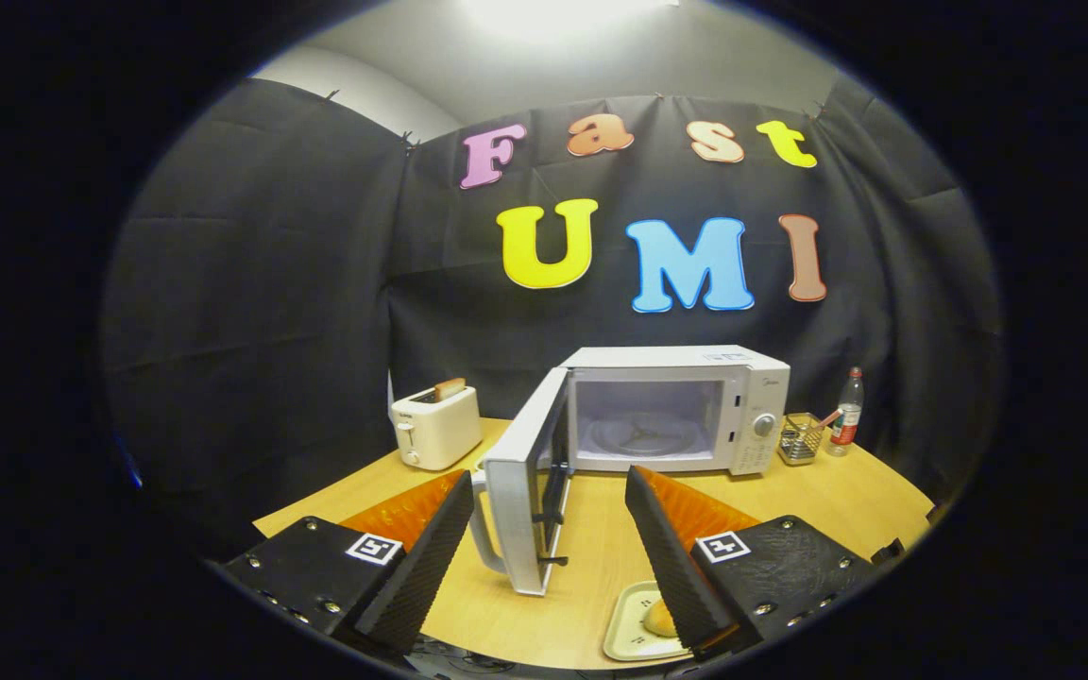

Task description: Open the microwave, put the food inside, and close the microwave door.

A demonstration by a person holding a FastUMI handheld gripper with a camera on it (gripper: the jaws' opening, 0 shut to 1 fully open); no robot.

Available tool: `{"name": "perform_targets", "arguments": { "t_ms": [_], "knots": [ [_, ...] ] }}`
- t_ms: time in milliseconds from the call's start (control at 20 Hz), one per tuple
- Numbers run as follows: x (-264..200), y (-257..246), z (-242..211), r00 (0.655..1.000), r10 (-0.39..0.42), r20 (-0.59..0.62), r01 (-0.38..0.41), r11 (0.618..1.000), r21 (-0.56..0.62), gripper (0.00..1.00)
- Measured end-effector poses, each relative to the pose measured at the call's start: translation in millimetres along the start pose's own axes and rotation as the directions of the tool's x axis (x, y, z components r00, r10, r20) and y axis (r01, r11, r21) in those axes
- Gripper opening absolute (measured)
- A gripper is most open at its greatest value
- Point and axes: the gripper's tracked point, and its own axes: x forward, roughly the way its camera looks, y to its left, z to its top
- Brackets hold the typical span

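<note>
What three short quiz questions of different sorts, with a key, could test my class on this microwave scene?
1. True or false: the microwave door stands open.
2. Where is the tray with the food? A) inside the microwave B) on the table, near the gripper C) on the toaster
3. Fill in: the gripper's jaws are ____, holding nothing.

Key: 1 true; 2 B; 3 open
</note>
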Motion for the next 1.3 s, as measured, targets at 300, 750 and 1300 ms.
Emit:
{"name": "perform_targets", "arguments": {
  "t_ms": [300,750,1300],
  "knots": [
    [4,-52,-37,0.994,-0.099,-0.057,0.1,0.995,0.014,0.98],
    [21,-91,-134,0.94,-0.179,-0.291,0.182,0.983,-0.017,0.98],
    [27,-114,-206,0.85,-0.225,-0.477,0.201,0.974,-0.1,0.98]
  ]
}}
